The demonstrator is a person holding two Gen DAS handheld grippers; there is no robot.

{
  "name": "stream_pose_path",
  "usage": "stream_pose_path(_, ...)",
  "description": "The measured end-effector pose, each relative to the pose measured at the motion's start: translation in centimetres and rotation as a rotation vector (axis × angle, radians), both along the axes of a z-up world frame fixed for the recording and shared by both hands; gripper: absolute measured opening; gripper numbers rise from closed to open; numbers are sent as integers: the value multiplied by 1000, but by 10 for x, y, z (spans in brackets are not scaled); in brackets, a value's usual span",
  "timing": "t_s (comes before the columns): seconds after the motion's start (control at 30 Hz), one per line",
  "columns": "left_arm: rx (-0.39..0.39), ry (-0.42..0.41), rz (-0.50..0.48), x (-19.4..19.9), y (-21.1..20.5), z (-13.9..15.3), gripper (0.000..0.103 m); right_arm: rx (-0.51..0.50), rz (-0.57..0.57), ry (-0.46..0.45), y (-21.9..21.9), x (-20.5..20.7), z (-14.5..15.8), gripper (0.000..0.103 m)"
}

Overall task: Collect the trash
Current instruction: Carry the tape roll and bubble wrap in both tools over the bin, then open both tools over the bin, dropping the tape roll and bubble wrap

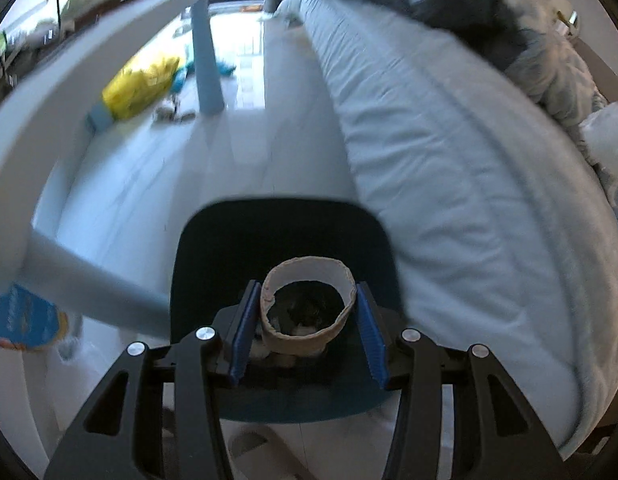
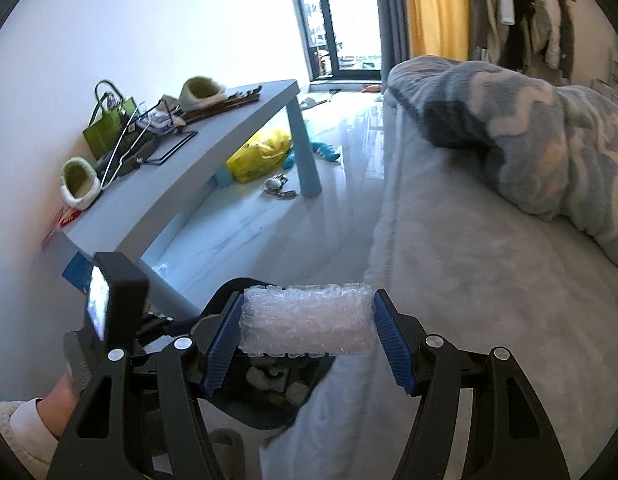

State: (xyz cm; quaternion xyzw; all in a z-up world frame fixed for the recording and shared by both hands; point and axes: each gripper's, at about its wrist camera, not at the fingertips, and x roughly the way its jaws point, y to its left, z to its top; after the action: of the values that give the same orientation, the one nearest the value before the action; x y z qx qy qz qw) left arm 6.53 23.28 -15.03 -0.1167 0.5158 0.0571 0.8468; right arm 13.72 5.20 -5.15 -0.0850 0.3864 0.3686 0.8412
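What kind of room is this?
Probably a bedroom. There's a bed with a fluffy blanket, clothes hanging by the wall, and a low table with slippers on it.

No legible text anywhere; print on the blue package (image 1: 23,318) too blurred.

Your left gripper (image 1: 307,312) has blue ribbed pads and black arms; the cardboard tube (image 1: 307,308) between them is tan, over a dark navy bin (image 1: 229,248). At eleven o'clock lies a yellow bag (image 1: 143,84). Your right gripper (image 2: 307,332) frames clear bubble wrap (image 2: 305,320). At two o'clock, the blanket (image 2: 549,136) shows blue-and-white waves.
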Motion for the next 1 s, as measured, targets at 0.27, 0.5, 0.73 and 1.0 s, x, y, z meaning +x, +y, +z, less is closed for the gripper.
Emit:
stream_pose_path(0.27,-46,45,19,-9,22,-20,57,-47,50,35,38,-5,-22,66)
stream_pose_path(0.5,-12,-8,50,-28,37,1,71,-115,42,57,58,1,-46,66)
stream_pose_path(0.73,30,-144,43,-53,43,64,73,-190,55,83,77,-2,-78,66)
stream_pose_path(1.0,-49,-302,121,-102,42,127,73,-250,116,104,97,-18,-109,66)
